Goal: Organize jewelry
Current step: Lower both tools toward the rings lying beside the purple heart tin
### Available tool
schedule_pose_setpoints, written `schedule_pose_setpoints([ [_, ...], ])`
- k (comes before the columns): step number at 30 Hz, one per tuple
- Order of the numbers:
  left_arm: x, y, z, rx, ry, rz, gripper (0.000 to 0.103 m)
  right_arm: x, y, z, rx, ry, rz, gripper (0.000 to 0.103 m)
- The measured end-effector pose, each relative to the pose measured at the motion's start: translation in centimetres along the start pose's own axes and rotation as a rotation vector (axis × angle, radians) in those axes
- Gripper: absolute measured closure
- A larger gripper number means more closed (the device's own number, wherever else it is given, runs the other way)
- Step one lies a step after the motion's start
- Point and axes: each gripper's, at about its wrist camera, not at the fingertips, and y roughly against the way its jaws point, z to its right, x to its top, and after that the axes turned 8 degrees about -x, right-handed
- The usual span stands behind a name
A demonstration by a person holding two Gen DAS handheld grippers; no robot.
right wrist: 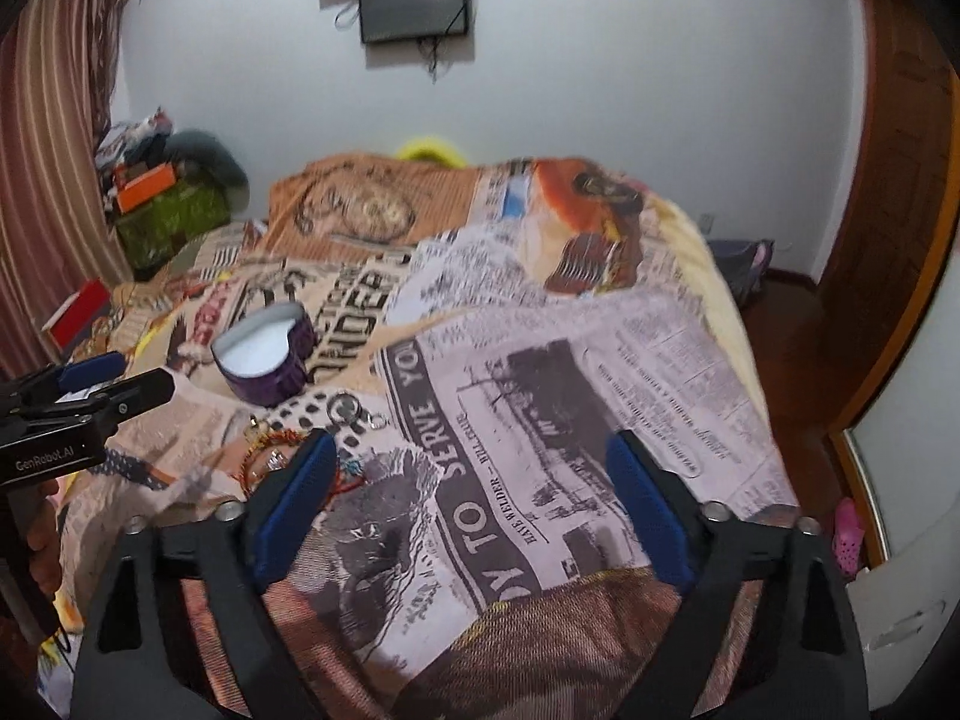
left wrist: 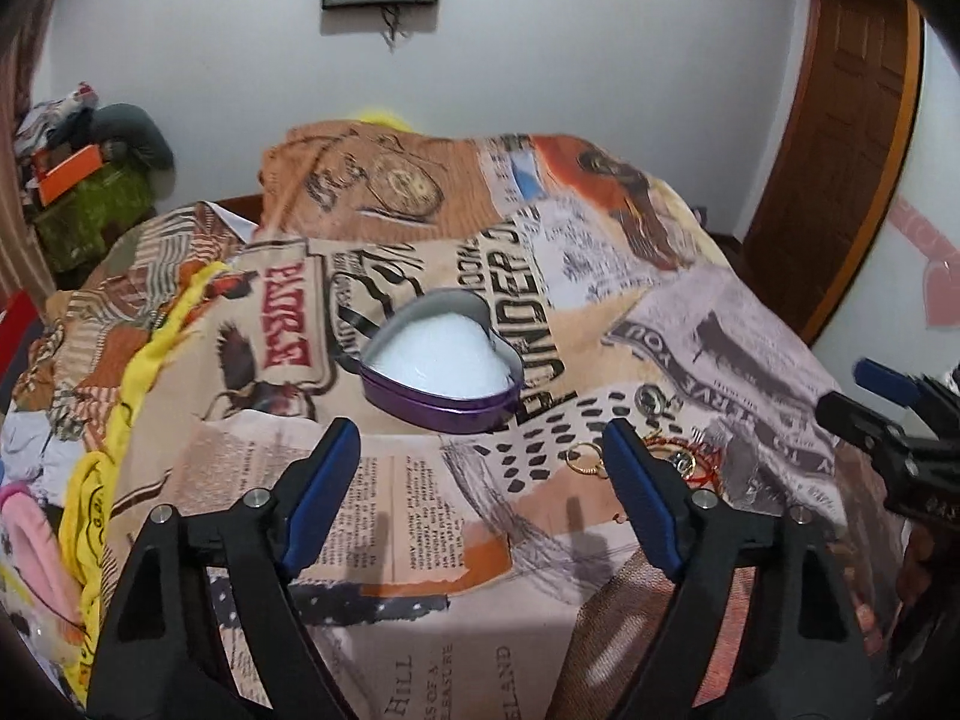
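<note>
Left wrist: bracelets (left wrist: 678, 456) half behind fingers (left wrist: 636, 498)

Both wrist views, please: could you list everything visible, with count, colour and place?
Heart-shaped tin: one, purple outside, white inside, open, mid-bed.
Jewelry pile: several pieces, gold rings and red thread bracelets, on the bedspread right of the tin.
Silver rings: two, near the tin.
Bedspread: one, newspaper print, covering the bed.
Dark panel: one, on the white wall.
Door: one, brown wood, right.
Clutter pile: green and orange, far left.
Left gripper: jaws open, empty.
Right gripper: jaws open, empty.
</note>
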Motion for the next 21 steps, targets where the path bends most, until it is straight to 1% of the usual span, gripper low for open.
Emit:
schedule_pose_setpoints([
  [2,-0.1,-1.0,0.3,-0.024,-0.028,-0.032,0.027,0.3,-0.9,0.0,0.035,0.012,-0.033,0.030],
  [5,-0.2,-2.3,0.6,-0.056,-0.062,-0.085,0.035,0.9,-2.0,-0.1,0.072,0.033,-0.060,0.033],
  [6,-0.3,-2.7,0.8,-0.065,-0.072,-0.098,0.036,1.0,-2.3,-0.2,0.088,0.044,-0.069,0.035],
  [8,-0.5,-3.3,1.0,-0.082,-0.091,-0.117,0.036,1.3,-2.9,-0.4,0.115,0.059,-0.088,0.038],
  [10,-0.6,-3.6,1.3,-0.098,-0.098,-0.132,0.037,1.6,-3.6,-0.7,0.144,0.069,-0.109,0.044],
  [11,-0.6,-3.9,1.4,-0.108,-0.098,-0.141,0.038,1.6,-3.8,-0.8,0.158,0.073,-0.119,0.045],
  [15,-0.6,-4.7,1.3,-0.139,-0.084,-0.168,0.045,1.7,-4.5,-1.3,0.193,0.093,-0.150,0.055],
  [17,-0.5,-5.1,1.1,-0.172,-0.063,-0.182,0.048,1.7,-4.8,-1.5,0.211,0.098,-0.164,0.057],
  [20,-0.3,-5.6,0.8,-0.209,-0.037,-0.198,0.050,2.0,-5.4,-1.5,0.246,0.098,-0.184,0.062],
  [21,-0.2,-5.7,0.7,-0.220,-0.030,-0.202,0.053,2.2,-5.5,-1.6,0.256,0.100,-0.190,0.064],
])
